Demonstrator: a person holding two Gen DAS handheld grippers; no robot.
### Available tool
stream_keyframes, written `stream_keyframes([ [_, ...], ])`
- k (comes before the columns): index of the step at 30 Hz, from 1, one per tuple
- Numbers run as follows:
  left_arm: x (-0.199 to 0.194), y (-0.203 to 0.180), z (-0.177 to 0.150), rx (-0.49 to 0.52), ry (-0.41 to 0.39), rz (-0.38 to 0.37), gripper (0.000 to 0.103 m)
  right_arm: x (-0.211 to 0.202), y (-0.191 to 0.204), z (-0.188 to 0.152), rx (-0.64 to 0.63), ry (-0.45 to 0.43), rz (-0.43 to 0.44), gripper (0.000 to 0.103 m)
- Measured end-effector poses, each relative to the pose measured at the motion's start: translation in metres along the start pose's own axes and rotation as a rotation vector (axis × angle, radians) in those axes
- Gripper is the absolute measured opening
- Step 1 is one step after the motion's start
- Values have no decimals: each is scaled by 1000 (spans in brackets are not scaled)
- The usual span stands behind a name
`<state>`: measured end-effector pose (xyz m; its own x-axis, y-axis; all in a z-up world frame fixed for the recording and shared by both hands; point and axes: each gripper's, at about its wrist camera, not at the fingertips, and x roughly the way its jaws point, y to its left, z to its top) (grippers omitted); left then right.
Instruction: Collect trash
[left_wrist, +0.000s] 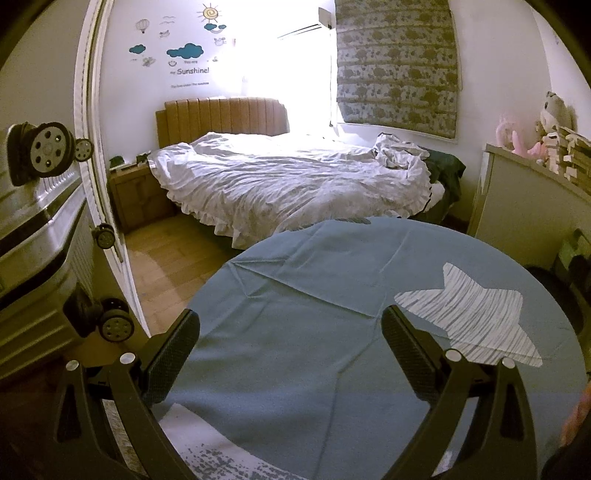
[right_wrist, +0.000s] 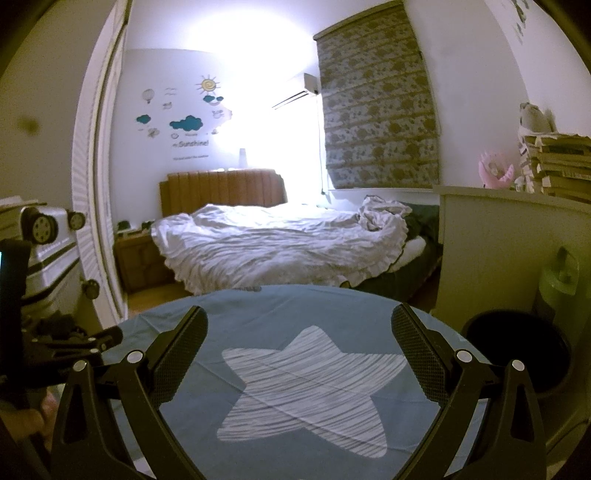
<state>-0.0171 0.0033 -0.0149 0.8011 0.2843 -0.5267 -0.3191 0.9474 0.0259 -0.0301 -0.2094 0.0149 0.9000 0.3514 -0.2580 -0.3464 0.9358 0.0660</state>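
Note:
A round table under a blue cloth (left_wrist: 314, 332) with a white star print (right_wrist: 314, 387) fills the foreground of both views. My left gripper (left_wrist: 291, 328) is open and empty above the cloth. My right gripper (right_wrist: 299, 325) is open and empty above the star. A black trash bin (right_wrist: 517, 350) stands on the floor right of the table. No trash shows on the cloth. The left gripper's body (right_wrist: 66, 343) shows at the left edge of the right wrist view.
A bed with a rumpled white duvet (left_wrist: 295, 181) lies beyond the table. A silver suitcase (left_wrist: 40, 221) stands at the left by a white door. A white cabinet (right_wrist: 491, 240) with books and toys stands at the right. A wooden nightstand (left_wrist: 140, 199) sits beside the bed.

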Motion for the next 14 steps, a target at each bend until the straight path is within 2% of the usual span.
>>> stream_keyframes([
  [14, -4, -5, -2, -2, -17, -8, 98, 0, -1, 0, -2, 0, 1, 98],
])
